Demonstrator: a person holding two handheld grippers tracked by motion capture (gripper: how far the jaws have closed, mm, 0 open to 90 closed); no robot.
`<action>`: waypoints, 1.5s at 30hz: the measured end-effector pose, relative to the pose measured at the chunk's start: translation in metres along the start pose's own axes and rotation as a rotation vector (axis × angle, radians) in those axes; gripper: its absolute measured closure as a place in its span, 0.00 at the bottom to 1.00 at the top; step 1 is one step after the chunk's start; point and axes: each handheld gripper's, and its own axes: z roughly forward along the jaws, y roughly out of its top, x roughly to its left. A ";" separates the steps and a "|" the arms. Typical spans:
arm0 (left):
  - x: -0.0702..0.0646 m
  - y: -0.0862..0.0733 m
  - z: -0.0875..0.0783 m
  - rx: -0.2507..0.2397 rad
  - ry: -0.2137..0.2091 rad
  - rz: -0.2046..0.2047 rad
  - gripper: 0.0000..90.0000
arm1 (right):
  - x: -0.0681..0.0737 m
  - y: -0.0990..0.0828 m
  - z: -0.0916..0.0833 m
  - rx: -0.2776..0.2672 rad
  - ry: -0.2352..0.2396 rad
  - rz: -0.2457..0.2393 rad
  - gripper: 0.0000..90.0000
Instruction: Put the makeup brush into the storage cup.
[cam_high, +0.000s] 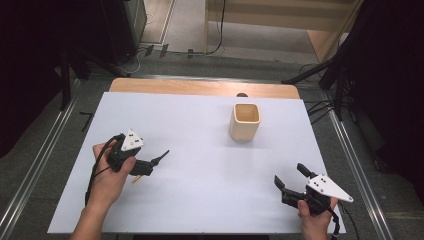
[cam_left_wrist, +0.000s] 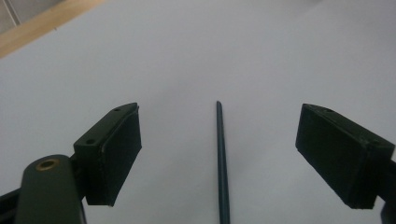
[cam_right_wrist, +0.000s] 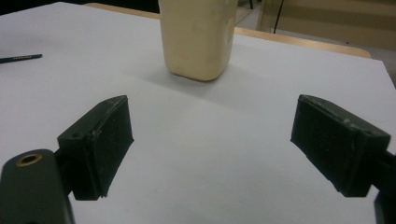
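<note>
A dark, thin pencil (cam_left_wrist: 221, 163) lies flat on the white table sheet, straight between the wide-apart jaws of my left gripper (cam_high: 158, 162), touching neither. That gripper is open and low over the left side of the table. The pencil's end (cam_right_wrist: 21, 58) also shows far left in the right gripper view. A cream square cup (cam_high: 245, 121) stands upright at the back right of the sheet and looks empty. My right gripper (cam_high: 288, 173) is open near the front right corner, pointing toward the cup (cam_right_wrist: 197, 37) with nothing between its jaws.
The white sheet (cam_high: 200, 150) covers a wooden table whose far edge (cam_high: 200, 87) shows as a bare strip. Cables and dark stand legs lie on the floor beyond the table. A metal rail (cam_high: 357, 160) runs along the right side.
</note>
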 end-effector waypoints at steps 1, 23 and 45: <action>0.000 0.000 0.004 0.054 0.000 -0.009 0.20 | 0.000 0.000 0.001 0.003 0.002 -0.008 0.15; -0.001 -0.005 0.026 0.407 -0.051 -0.049 0.72 | 0.002 -0.002 0.004 0.037 0.001 -0.025 0.15; -0.001 -0.008 0.037 0.479 -0.087 -0.058 0.94 | 0.004 0.002 0.006 0.038 0.009 -0.019 0.15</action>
